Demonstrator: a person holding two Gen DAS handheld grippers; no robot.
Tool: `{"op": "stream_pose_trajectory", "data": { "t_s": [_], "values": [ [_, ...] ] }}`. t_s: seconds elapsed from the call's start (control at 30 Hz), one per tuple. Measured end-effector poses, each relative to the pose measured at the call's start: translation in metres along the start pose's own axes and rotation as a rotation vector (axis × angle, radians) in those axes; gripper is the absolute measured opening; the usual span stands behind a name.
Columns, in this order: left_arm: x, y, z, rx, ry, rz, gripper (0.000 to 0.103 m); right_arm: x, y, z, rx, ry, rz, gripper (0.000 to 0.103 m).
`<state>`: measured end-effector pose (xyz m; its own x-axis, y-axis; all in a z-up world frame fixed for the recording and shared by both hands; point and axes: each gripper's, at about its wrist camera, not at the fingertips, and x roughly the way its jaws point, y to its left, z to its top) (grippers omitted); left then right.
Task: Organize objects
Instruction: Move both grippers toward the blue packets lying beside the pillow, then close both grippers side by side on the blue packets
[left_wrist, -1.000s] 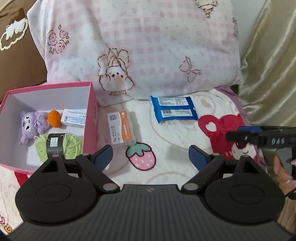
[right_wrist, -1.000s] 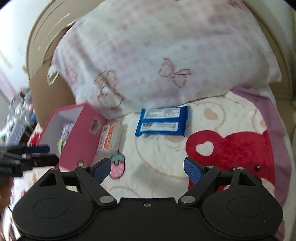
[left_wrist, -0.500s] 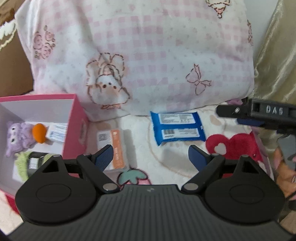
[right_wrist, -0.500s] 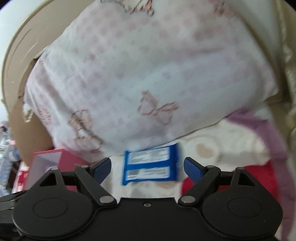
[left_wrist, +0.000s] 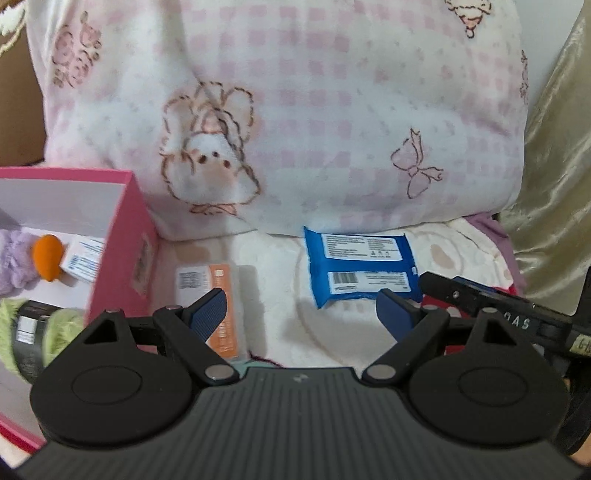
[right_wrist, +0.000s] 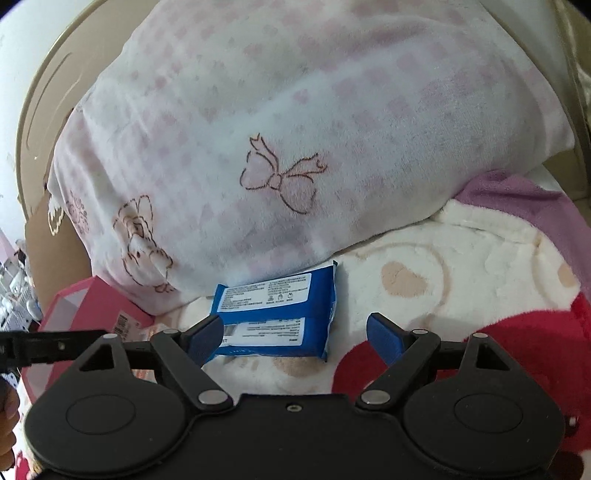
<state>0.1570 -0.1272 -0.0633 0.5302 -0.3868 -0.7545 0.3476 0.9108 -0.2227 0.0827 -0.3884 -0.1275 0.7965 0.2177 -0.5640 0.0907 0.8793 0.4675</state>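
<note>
We see the blue packet lying flat just in front of the pillow. The right hand-held gripper stands wide and empty over it; the left hand-held gripper likewise, beside the pink box.

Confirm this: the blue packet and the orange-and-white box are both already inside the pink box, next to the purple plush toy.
Not quite. The purple plush toy is inside the pink box, but the blue packet and the orange-and-white box are not. Both lie outside it on the blanket, in front of the pillow, as the left wrist view shows.
</note>
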Motion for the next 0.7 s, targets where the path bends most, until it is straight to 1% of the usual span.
{"op": "stream_pose_trajectory", "data": {
  "t_s": [0.07, 0.1, 0.17, 0.23, 0.3, 0.37, 0.43, 0.47, 0.5, 0.6, 0.7],
  "values": [
    [0.008, -0.004, 0.0, 0.005, -0.004, -0.01, 0.086, 0.002, -0.002, -0.002, -0.005, 0.016, 0.012, 0.088],
    [0.013, -0.007, 0.0, 0.016, -0.001, -0.011, 0.085, 0.003, -0.002, -0.003, -0.012, 0.02, 0.005, 0.088],
    [0.023, -0.012, 0.0, 0.038, 0.013, -0.017, 0.079, 0.006, -0.003, -0.006, -0.015, 0.009, -0.04, 0.085],
    [0.033, -0.016, 0.0, 0.038, 0.017, -0.021, 0.077, 0.009, -0.004, -0.007, -0.033, 0.01, -0.052, 0.082],
    [0.044, -0.021, 0.001, 0.043, 0.016, -0.02, 0.074, 0.009, -0.006, -0.008, -0.03, -0.002, -0.041, 0.08],
    [0.053, -0.025, 0.001, 0.052, 0.005, -0.012, 0.069, 0.011, -0.01, -0.007, -0.022, -0.011, -0.01, 0.079],
    [0.063, -0.025, 0.0, 0.05, -0.005, -0.001, 0.068, 0.012, -0.014, -0.008, -0.019, -0.018, 0.022, 0.072],
    [0.068, -0.024, 0.0, 0.045, -0.004, 0.008, 0.068, 0.013, -0.016, -0.01, -0.016, -0.027, 0.04, 0.065],
    [0.073, -0.022, 0.0, 0.041, 0.005, 0.021, 0.068, 0.014, -0.017, -0.011, -0.013, -0.027, 0.048, 0.06],
    [0.088, -0.016, 0.003, 0.037, 0.02, 0.048, 0.068, 0.018, -0.018, -0.015, -0.033, 0.008, 0.053, 0.054],
    [0.095, -0.013, -0.002, 0.025, 0.031, 0.029, 0.068, 0.02, -0.015, -0.015, -0.086, 0.028, 0.017, 0.053]
  ]
}}
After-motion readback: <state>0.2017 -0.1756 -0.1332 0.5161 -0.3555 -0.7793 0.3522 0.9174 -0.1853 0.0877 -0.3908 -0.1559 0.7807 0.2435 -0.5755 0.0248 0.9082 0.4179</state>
